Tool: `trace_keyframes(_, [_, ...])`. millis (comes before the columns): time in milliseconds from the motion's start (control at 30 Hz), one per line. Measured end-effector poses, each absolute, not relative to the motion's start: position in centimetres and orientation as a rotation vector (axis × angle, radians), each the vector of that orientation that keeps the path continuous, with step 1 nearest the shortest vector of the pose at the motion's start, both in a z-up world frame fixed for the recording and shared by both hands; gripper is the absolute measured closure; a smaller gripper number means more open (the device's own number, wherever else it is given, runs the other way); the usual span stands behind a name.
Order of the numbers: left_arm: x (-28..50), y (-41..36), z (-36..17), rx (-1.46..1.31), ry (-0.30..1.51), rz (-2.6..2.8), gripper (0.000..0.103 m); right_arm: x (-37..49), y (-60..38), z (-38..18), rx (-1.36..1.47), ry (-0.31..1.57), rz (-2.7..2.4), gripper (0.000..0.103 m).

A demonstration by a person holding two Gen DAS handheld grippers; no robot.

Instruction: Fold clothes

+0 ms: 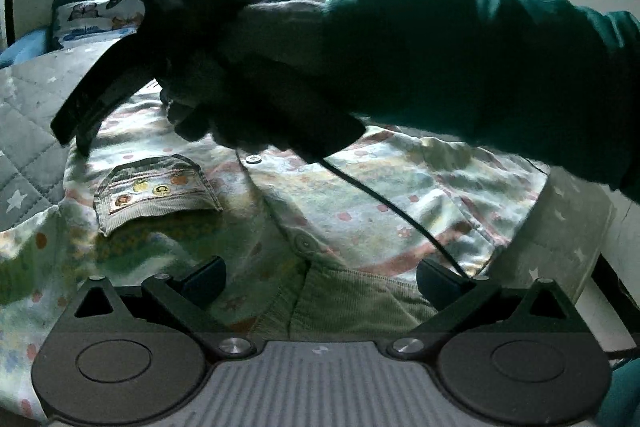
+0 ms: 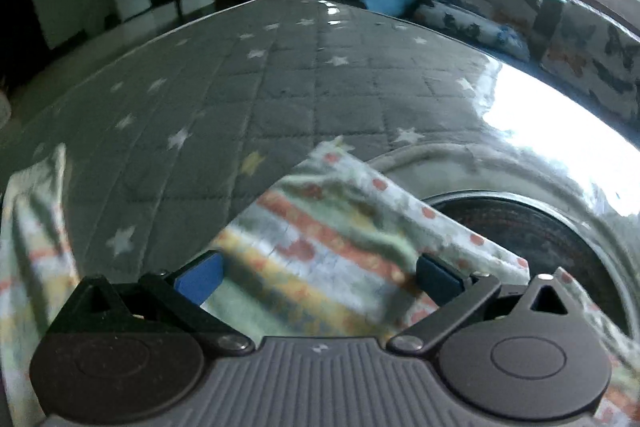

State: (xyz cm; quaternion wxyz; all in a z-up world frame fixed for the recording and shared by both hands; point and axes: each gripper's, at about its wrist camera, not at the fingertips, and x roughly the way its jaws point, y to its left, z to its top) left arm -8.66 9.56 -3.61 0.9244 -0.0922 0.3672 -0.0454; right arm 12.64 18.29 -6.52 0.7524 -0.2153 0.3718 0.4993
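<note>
Left wrist view showed a soft, light patterned garment [image 1: 360, 195] spread on the quilted bed [image 1: 36, 115] — limp, best pinched at hem or corner. Left gripper [image 1: 320, 277] stood wide, empty; right gripper [image 2: 320, 277] gaped wide over a fold.

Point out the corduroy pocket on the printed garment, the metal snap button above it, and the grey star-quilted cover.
Corduroy pocket [image 1: 156, 189]: left wrist view, embroidered front panel.
Metal snap button [image 1: 253, 159]: left wrist view, its round face.
Grey star-quilted cover [image 2: 248, 95]: right wrist view, bare middle.
</note>
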Motion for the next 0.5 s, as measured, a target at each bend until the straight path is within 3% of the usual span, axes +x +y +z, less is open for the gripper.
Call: trace_keyframes(500, [-8.8,9.5,-3.4,-0.214,0.758,-0.081,0.0,14.4,18.7,-5.3,-0.46,0.796,0.986,0.0])
